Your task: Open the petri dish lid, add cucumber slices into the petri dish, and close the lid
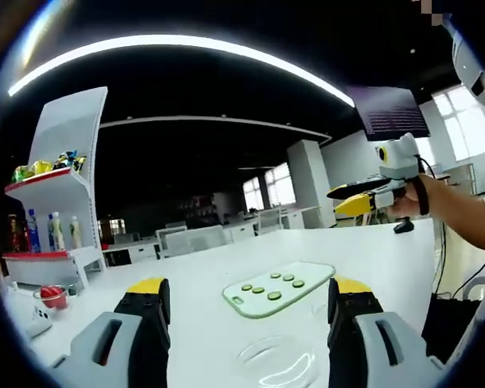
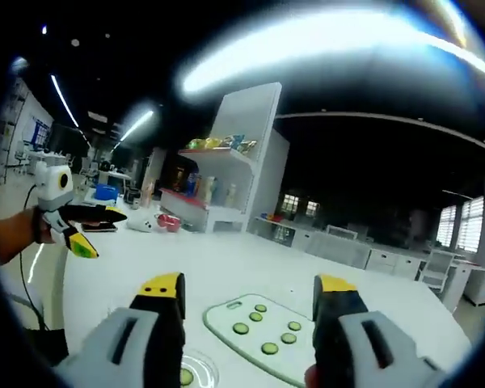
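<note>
Both grippers hover above the white table [image 1: 388, 250], jaws spread wide and empty, apparently poised ahead of any grasp. The left gripper [image 1: 249, 293] looks down on the clear petri dish [image 1: 276, 361], lid seemingly on, just before the cutting board [image 1: 279, 288] bearing cucumber slices [image 1: 272, 286]. The right gripper [image 2: 249, 289] faces that board from the opposite side.

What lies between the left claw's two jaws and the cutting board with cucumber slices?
In the left gripper view, the clear petri dish lies on the white table, before the cutting board.
</note>
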`<state>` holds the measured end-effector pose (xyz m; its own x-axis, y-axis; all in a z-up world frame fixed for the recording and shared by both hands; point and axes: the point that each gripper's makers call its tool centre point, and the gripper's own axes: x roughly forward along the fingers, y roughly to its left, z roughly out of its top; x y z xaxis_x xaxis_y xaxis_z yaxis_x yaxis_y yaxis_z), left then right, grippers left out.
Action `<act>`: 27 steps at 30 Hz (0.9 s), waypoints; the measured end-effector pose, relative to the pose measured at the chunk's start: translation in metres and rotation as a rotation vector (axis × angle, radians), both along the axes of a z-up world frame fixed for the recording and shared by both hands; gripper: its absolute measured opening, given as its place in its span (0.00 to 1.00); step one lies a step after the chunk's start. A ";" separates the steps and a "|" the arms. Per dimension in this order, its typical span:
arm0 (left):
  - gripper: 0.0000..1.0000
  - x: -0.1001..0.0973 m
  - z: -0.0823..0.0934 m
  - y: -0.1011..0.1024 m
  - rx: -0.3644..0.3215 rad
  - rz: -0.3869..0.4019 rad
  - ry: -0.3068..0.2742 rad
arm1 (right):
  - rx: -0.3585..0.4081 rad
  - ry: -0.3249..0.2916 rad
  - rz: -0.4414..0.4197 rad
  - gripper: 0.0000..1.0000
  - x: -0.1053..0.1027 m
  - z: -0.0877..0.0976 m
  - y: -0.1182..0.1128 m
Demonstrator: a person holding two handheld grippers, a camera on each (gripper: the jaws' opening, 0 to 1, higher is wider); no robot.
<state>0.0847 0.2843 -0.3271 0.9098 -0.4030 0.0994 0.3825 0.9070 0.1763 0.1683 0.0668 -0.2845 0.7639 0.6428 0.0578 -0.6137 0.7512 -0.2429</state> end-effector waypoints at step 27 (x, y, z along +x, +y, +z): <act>0.80 -0.001 0.000 0.040 -0.023 0.109 -0.027 | 0.124 0.035 -0.283 0.64 0.010 -0.012 -0.152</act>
